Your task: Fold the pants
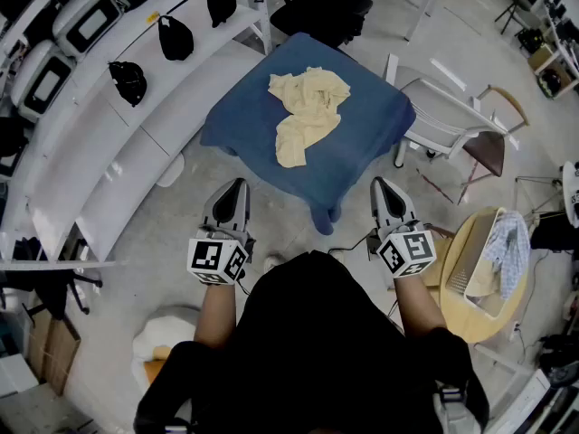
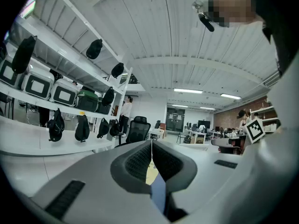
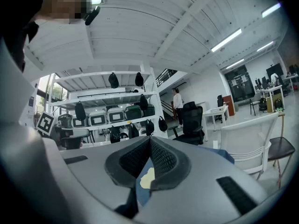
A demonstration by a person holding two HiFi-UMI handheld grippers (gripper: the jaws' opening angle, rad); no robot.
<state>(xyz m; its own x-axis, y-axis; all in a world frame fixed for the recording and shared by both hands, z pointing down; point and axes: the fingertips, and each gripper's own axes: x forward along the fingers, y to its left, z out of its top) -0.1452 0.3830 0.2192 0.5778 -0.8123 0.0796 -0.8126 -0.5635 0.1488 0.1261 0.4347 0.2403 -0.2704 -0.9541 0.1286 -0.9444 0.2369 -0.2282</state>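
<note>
Cream-coloured pants [image 1: 306,111] lie crumpled on a table draped in a blue cloth [image 1: 362,143] in the head view. My left gripper [image 1: 230,191] hangs short of the table's near left corner, jaws shut and empty. My right gripper [image 1: 384,188] hangs short of the near right corner, also shut and empty. Neither touches the pants or the cloth. In the left gripper view the jaws [image 2: 152,146] meet at the tip, with a sliver of cream and blue below. In the right gripper view the jaws [image 3: 150,143] meet too, and a patch of the pants [image 3: 147,178] shows through the gap.
White shelving [image 1: 118,116] with black bags runs along the left. A white chair [image 1: 448,120] stands right of the table, a black office chair [image 1: 321,3] behind it. A round wooden stool [image 1: 488,265] with a basket and cloth sits at my right. A person stands far off [image 3: 177,105].
</note>
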